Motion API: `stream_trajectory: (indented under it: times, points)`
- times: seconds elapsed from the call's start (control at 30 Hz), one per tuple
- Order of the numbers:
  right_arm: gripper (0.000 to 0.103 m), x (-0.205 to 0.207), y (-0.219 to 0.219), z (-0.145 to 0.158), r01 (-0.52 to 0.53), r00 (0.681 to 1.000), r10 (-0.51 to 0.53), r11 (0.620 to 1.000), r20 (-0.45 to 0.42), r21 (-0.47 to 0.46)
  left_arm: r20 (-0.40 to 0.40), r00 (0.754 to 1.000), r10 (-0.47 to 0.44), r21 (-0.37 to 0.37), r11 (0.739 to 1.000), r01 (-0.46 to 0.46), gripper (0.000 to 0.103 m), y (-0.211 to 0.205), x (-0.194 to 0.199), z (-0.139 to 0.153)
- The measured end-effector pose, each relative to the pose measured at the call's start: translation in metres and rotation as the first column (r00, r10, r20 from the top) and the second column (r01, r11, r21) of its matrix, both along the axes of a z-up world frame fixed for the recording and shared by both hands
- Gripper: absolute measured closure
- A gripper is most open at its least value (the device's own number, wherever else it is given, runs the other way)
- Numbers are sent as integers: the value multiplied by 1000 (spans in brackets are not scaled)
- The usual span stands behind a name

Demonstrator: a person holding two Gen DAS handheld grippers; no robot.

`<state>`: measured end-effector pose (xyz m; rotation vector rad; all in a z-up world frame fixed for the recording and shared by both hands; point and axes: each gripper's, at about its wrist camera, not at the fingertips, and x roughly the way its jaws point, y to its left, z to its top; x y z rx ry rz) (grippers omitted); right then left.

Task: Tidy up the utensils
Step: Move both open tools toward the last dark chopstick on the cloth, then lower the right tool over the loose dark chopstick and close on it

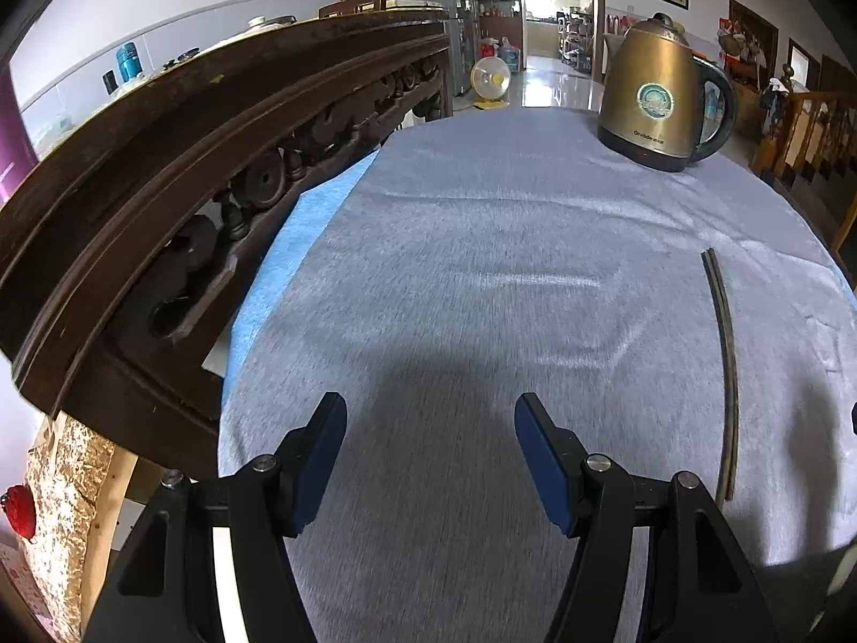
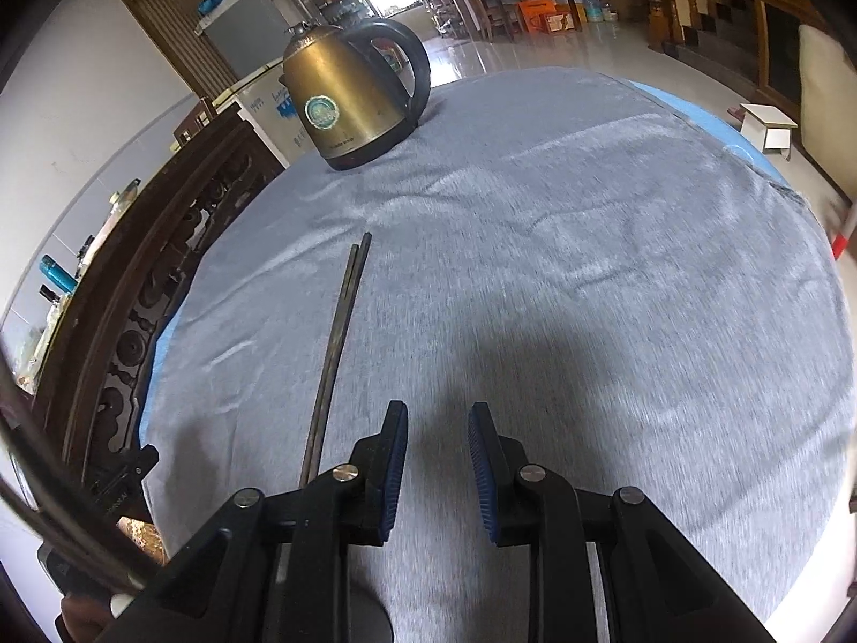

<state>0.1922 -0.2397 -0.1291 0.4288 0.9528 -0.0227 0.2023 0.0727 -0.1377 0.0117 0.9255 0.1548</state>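
Observation:
A pair of dark brown chopsticks [image 1: 726, 369] lies side by side on the grey tablecloth [image 1: 482, 246], to the right of my left gripper [image 1: 428, 418]. The left gripper is open and empty, held low over the cloth. In the right wrist view the chopsticks [image 2: 336, 353] lie just left of my right gripper [image 2: 436, 423], their near ends beside its left finger. The right gripper is open with a narrow gap and holds nothing.
A brass electric kettle [image 1: 661, 102] with a black handle stands at the far side of the table, also in the right wrist view [image 2: 348, 96]. A dark carved wooden cabinet [image 1: 187, 171] runs along the table's left edge. A white stool [image 2: 768, 126] stands on the floor to the right.

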Motion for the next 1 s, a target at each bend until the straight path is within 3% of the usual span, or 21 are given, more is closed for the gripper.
stream_trajectory:
  times: [0.3,0.8,1.0]
  points:
    - [77,43,0,-1,-45,999,44,999,-14,-29,-15,1000,-23,12,1000,23,37,-10,35,-8]
    - [77,142,22,-9,-170,985,172,984,-32,53,46,987,-153,14,988,152,37,-58,87,17]
    - [77,189,42,-22,-207,975,211,977,-66,58,32,986,-162,15,987,162,37,-61,92,11]
